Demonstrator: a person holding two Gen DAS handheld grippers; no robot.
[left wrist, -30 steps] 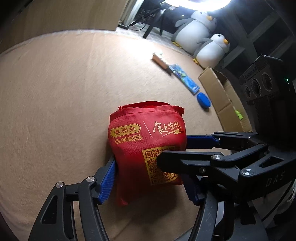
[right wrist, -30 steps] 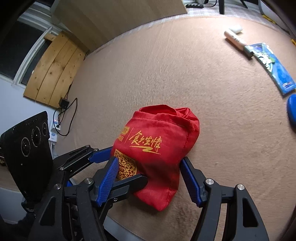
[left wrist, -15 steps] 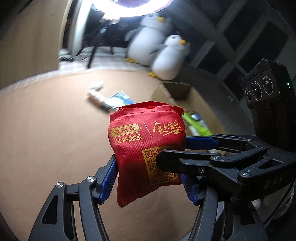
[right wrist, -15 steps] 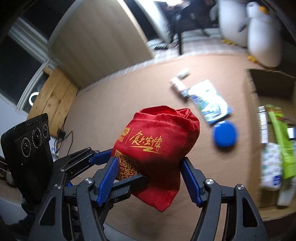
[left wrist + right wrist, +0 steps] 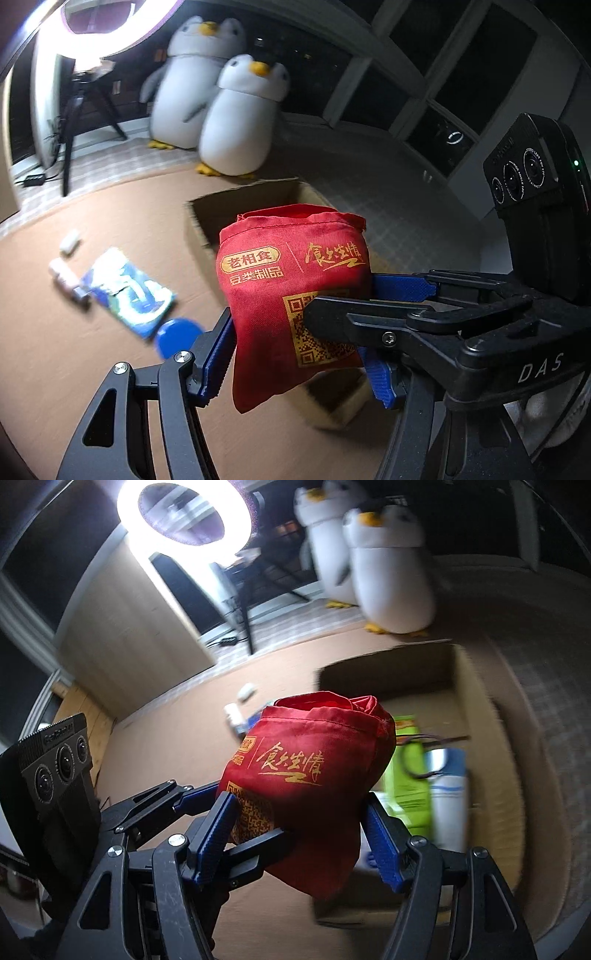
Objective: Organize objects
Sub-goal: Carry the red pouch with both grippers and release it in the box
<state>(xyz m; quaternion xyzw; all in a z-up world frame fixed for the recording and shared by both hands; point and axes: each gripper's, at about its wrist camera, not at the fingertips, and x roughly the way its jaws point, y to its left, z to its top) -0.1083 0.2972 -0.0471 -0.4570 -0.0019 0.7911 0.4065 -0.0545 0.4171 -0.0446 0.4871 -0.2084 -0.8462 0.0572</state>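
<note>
While both clamp it mid-body, the red pouch (image 5: 291, 295) sits between left gripper (image 5: 299, 354) and right gripper (image 5: 299, 830), off the floor. Soft, light, slack fabric; looks prone to sag, so grip the belly. Beyond: cardboard box (image 5: 476, 701).

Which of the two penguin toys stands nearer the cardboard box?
The smaller penguin, in front with the orange beak; the bigger penguin stands behind it, farther from the cardboard box.

penguin plushes (image 5: 229, 110) by window | ring light (image 5: 184, 513) on tripod (image 5: 79, 122) | wooden panel (image 5: 133, 627)
</note>
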